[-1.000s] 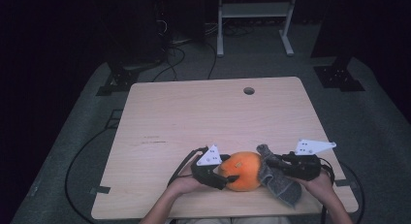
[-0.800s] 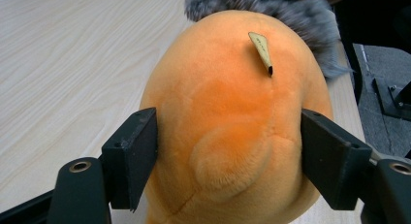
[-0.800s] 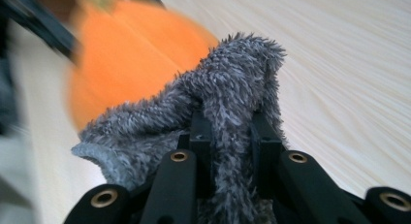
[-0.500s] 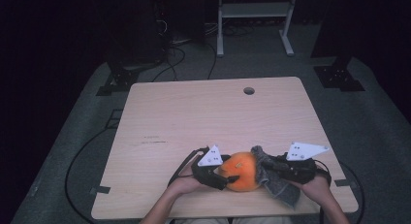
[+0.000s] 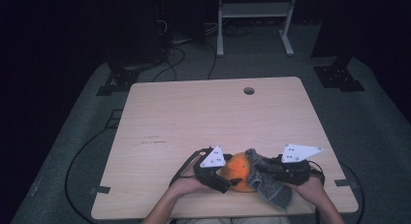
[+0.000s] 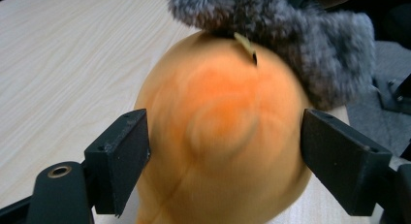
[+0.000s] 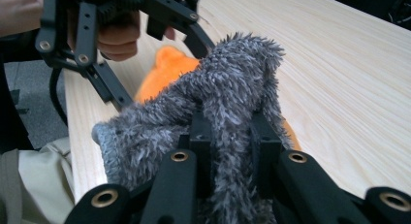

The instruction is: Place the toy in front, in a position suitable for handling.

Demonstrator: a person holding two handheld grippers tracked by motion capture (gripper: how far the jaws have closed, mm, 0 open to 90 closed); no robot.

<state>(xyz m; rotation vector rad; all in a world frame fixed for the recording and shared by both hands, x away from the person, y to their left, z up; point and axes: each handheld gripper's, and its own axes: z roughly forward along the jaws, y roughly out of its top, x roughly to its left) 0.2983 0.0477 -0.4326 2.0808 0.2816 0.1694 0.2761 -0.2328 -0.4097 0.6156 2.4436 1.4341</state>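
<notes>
An orange ball [image 5: 238, 171] is seen at the near edge of the wooden table [image 5: 203, 117], between the two hand-held grippers. The left gripper [image 5: 219, 178] is held just to the ball's left, and in the left gripper view the ball [image 6: 223, 132] is framed by its two black jaws. The jaws have just been opening; the ball is placed between them, with the left pad close against its side and a narrow gap seen at the right pad, so the ball is no longer squeezed. A grey furry cloth [image 5: 265, 183] is laid against the ball's right side and hangs toward the table's near edge. In the left gripper view the cloth [image 6: 291, 25] is draped over the top of the ball. The right gripper [image 7: 231, 151] is clenched on a fold of the cloth [image 7: 228, 93], which is pinched tightly between its jaws. Behind the cloth the orange ball [image 7: 167, 69] is partly hidden.
</notes>
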